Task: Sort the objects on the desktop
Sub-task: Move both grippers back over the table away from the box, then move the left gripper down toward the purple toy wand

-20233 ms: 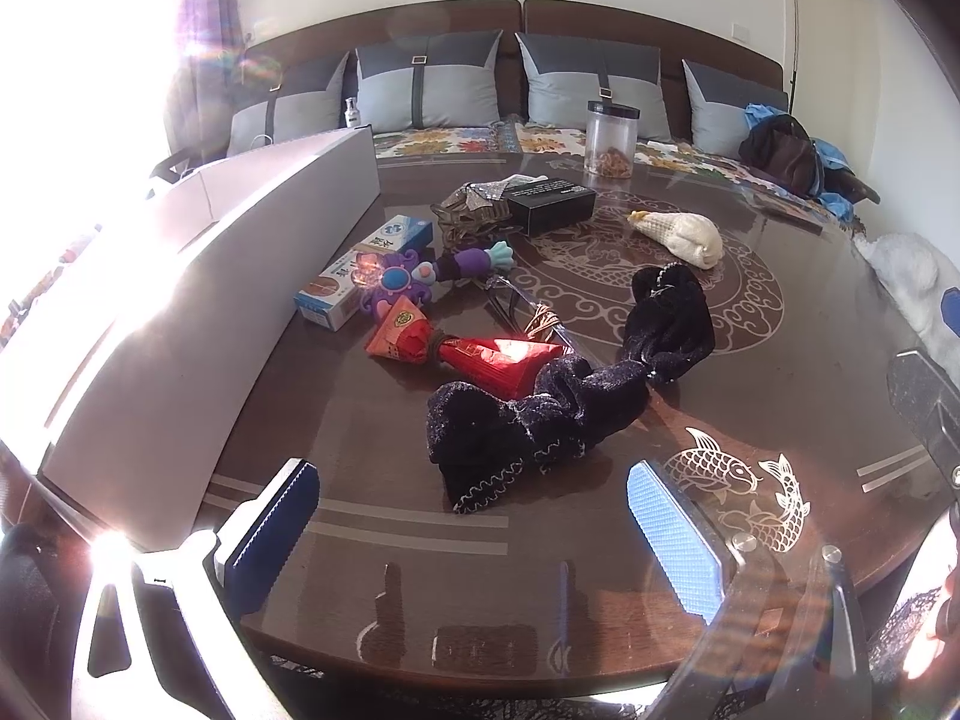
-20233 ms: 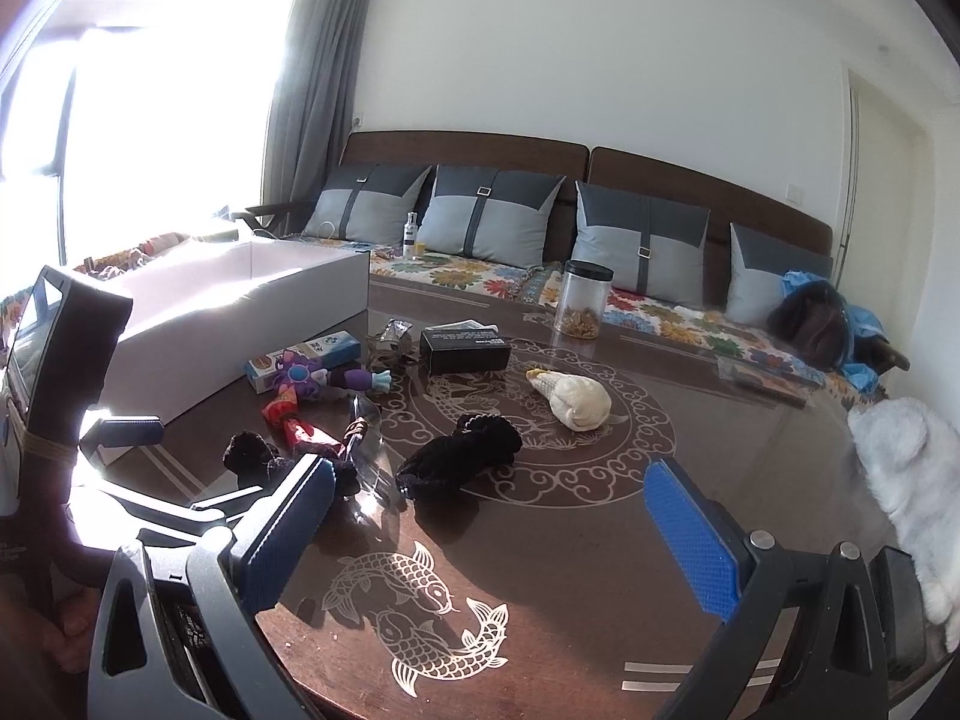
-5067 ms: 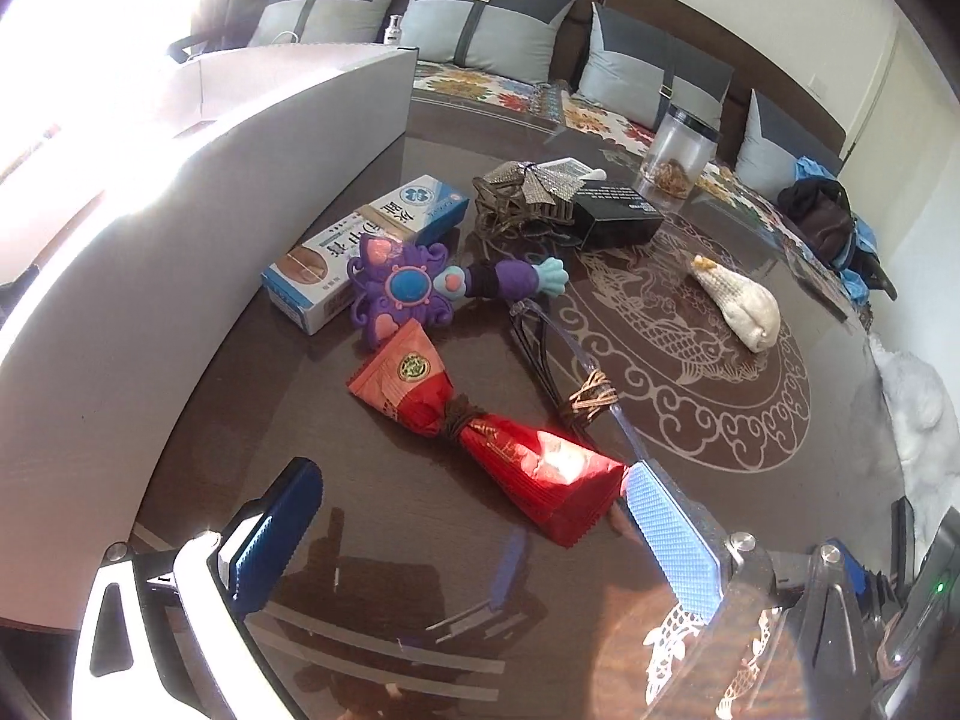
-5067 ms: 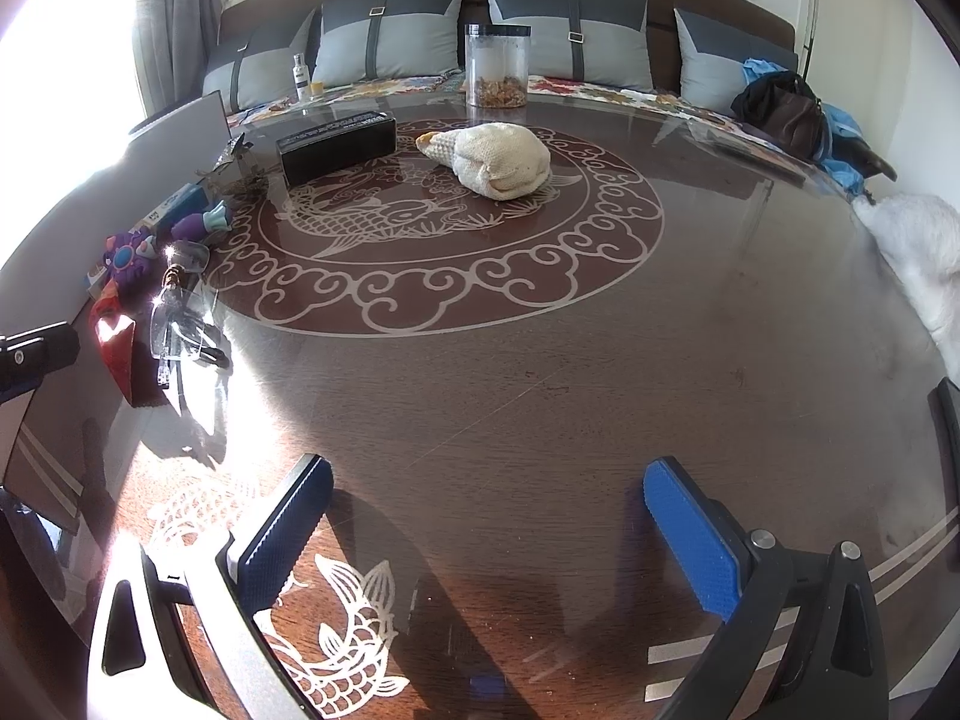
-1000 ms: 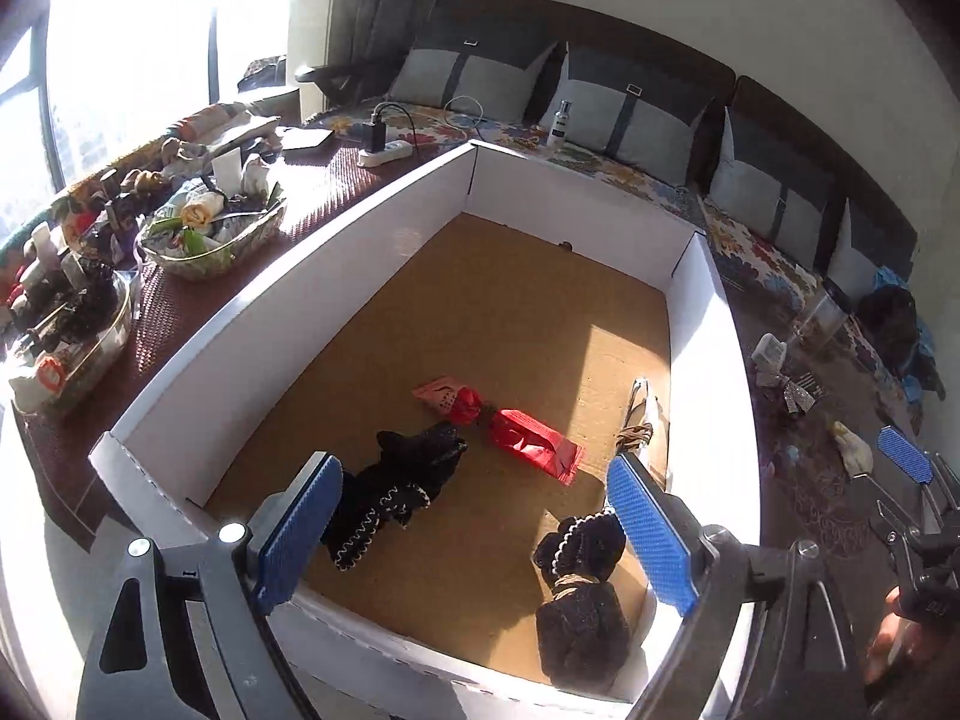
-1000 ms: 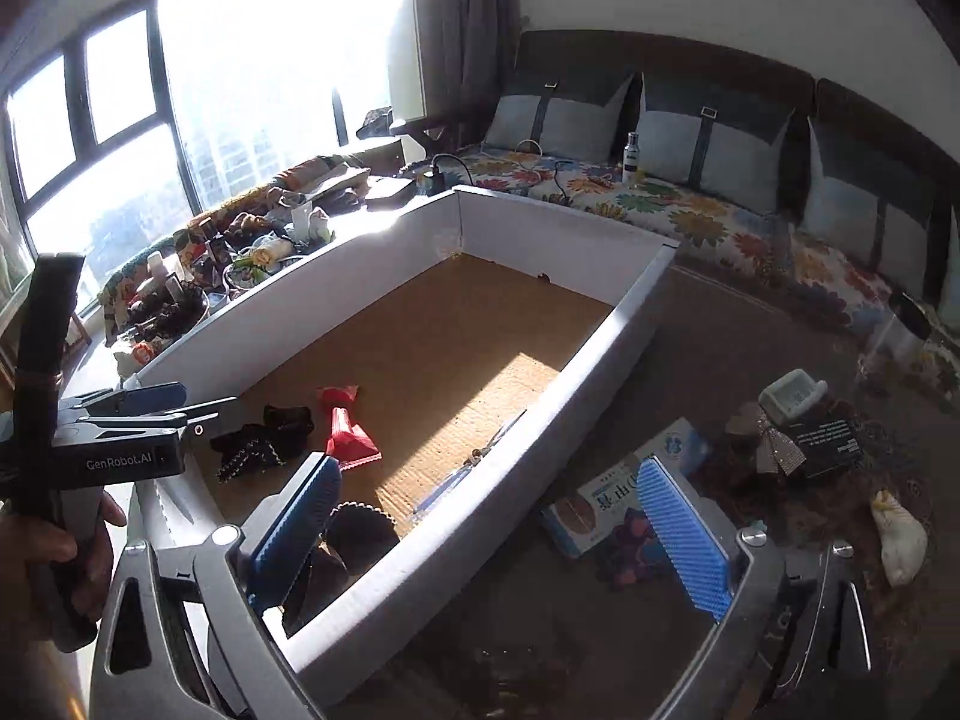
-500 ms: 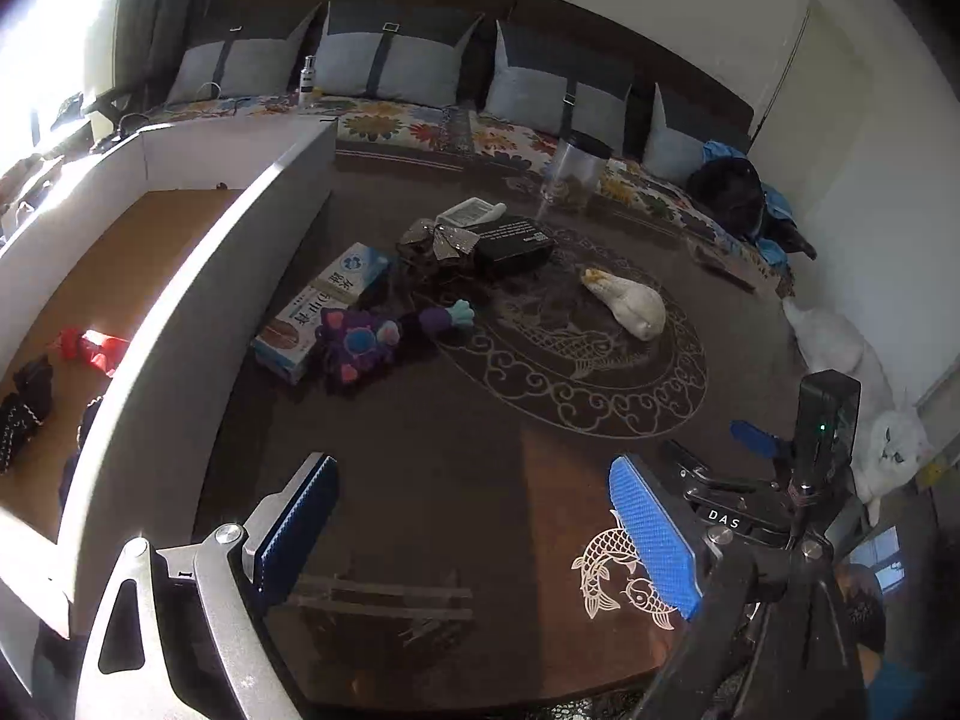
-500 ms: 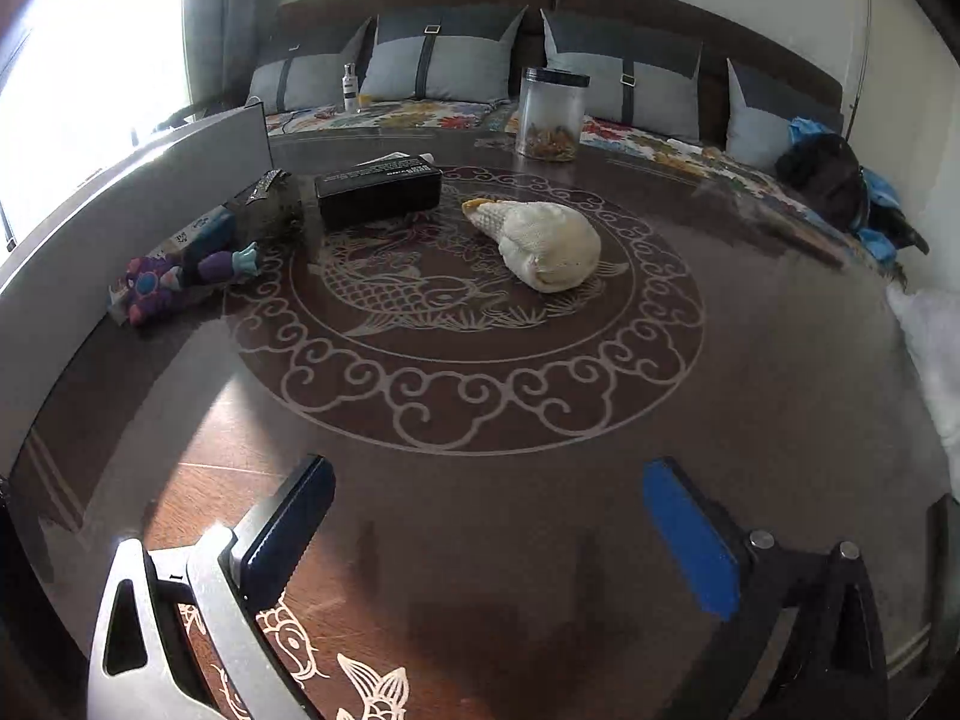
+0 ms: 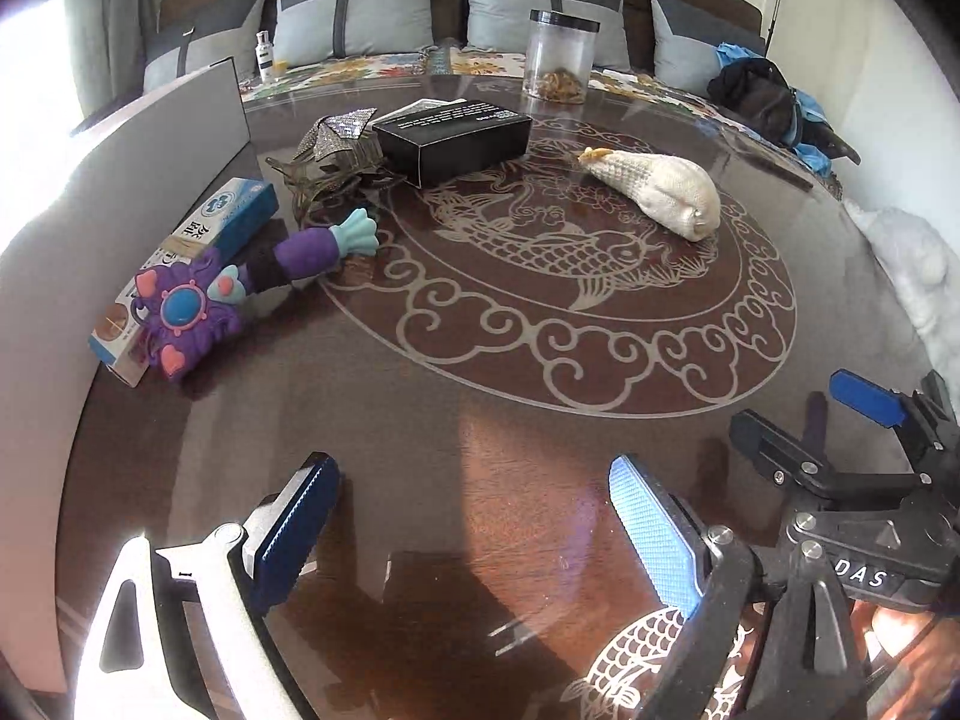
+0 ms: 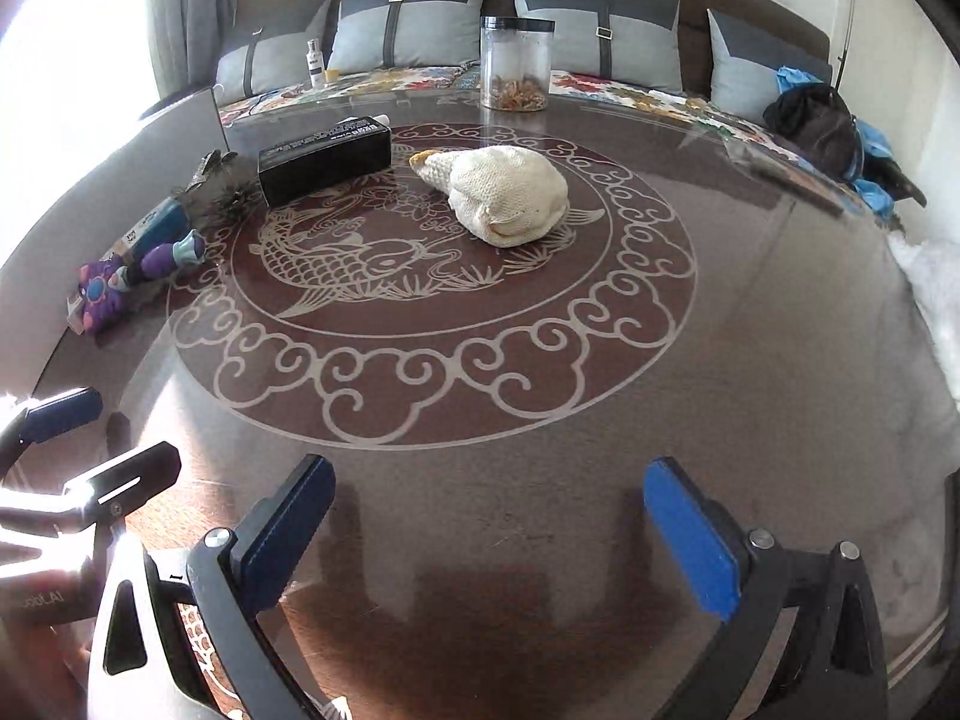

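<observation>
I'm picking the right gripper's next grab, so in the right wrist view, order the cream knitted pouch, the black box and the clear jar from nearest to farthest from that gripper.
From the right gripper, jaws open and empty:
1. Cream knitted pouch, mid-table, just ahead.
2. Black box, further back, left.
3. Clear jar, at the far table edge by the sofa.

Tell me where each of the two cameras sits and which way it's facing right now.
Left wrist: rides the left gripper, angled down across the round table toward the sofa; its open blue fingers show, and the right gripper at lower right.
Right wrist: rides the right gripper, same heading; its open fingers show, with the left gripper at lower left.
Shared: black box, knitted cream pouch, purple plush toy, clear jar.
</observation>
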A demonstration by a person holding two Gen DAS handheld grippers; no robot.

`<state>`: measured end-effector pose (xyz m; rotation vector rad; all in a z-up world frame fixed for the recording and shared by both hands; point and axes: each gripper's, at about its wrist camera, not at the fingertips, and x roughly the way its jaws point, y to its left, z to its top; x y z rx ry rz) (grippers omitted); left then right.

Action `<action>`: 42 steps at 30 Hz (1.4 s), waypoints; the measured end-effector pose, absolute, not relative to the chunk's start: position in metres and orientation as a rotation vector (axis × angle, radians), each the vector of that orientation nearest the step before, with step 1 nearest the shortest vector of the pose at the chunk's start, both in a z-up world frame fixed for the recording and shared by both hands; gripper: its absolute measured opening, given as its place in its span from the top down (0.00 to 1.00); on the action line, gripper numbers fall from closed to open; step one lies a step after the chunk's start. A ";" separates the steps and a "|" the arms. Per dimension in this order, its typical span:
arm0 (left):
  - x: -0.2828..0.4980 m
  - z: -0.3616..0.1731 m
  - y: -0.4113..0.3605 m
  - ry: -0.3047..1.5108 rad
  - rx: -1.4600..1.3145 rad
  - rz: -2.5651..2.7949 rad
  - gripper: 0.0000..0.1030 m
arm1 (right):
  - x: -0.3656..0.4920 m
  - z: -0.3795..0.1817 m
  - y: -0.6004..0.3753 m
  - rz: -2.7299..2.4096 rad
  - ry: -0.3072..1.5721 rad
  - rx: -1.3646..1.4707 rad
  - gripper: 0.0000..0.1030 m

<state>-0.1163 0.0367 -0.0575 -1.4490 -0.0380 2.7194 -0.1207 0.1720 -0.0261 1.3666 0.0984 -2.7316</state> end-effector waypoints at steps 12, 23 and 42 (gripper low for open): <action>-0.115 -0.061 0.041 0.026 -1.408 2.766 0.03 | -0.126 -0.029 0.174 -2.737 0.074 1.407 0.00; -0.117 -0.061 0.042 0.033 -1.421 2.756 0.00 | -0.126 -0.030 0.174 -2.738 0.070 1.407 0.00; -0.117 -0.061 0.043 0.032 -1.421 2.756 0.00 | -0.126 -0.029 0.174 -2.738 0.071 1.408 0.00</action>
